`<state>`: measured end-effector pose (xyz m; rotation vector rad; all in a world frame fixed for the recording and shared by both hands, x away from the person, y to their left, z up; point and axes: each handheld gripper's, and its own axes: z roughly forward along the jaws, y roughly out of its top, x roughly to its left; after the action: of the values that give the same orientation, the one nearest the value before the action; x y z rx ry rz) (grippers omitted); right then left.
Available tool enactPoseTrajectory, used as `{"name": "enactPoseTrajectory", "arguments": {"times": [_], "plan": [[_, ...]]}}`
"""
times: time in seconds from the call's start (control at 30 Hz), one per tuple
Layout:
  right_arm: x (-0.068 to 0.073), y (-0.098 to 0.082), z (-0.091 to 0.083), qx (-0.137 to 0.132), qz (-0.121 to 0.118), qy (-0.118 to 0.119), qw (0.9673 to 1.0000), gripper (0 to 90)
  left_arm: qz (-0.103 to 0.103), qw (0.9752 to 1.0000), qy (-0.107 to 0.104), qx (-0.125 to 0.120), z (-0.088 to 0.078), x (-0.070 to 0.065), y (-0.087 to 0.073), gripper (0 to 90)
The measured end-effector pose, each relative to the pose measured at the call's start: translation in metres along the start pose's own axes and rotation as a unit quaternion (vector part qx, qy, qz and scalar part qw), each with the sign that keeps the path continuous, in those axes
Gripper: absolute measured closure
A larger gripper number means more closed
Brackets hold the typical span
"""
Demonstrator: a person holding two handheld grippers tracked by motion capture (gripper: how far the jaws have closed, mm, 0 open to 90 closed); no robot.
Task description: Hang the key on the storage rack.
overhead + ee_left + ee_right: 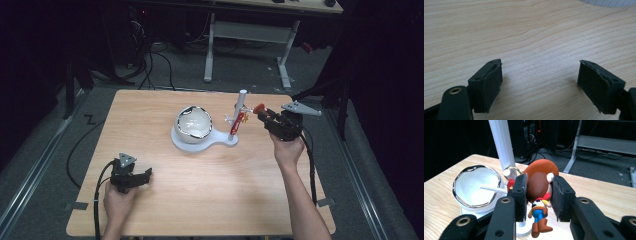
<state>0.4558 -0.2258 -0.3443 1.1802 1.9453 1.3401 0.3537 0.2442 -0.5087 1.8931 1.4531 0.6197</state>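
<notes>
Right jaws pinch the cowboy figure (539, 195) by its head beside the white post (502, 142) near the worktop's far right edge, so I judge hanging it remains, while my left gripper (131, 175) rests spread, empty.

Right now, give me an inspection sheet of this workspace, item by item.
Surface: wooden table, bare at the near side.
Job's things: cowboy figure with a brown hat; white stand with an upright post and a white bowl on its base.
Clutter: nothing seen.
Grippers: right gripper shut on the figure's head beside the post; left gripper open over bare wood.
Cables: black cable trails from the left gripper.
Surroundings: dark room, grey floor, white desk frame behind.
</notes>
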Motion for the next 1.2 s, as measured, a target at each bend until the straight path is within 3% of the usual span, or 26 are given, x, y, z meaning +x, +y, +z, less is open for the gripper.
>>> {"name": "enactPoseTrajectory", "arguments": {"times": [0.6,0.87,1.0,1.2], "plan": [[0.000,-0.027,0.009,0.006,0.009,-0.001,0.9999,67.0,0.001,1.0000,0.001,0.000,0.000,0.000,0.000,20.4],[0.007,-0.033,0.017,0.015,0.000,0.004,0.9999,66.9,0.002,1.0000,0.002,0.001,0.000,-0.001,0.000,20.5],[0.012,-0.035,0.021,0.017,-0.016,0.002,0.9997,66.7,0.001,1.0000,0.001,0.001,0.000,-0.001,0.000,20.4],[0.014,-0.042,0.026,0.015,-0.011,0.005,0.9998,66.7,0.001,1.0000,0.001,0.001,0.000,-0.001,0.000,20.4]]}}
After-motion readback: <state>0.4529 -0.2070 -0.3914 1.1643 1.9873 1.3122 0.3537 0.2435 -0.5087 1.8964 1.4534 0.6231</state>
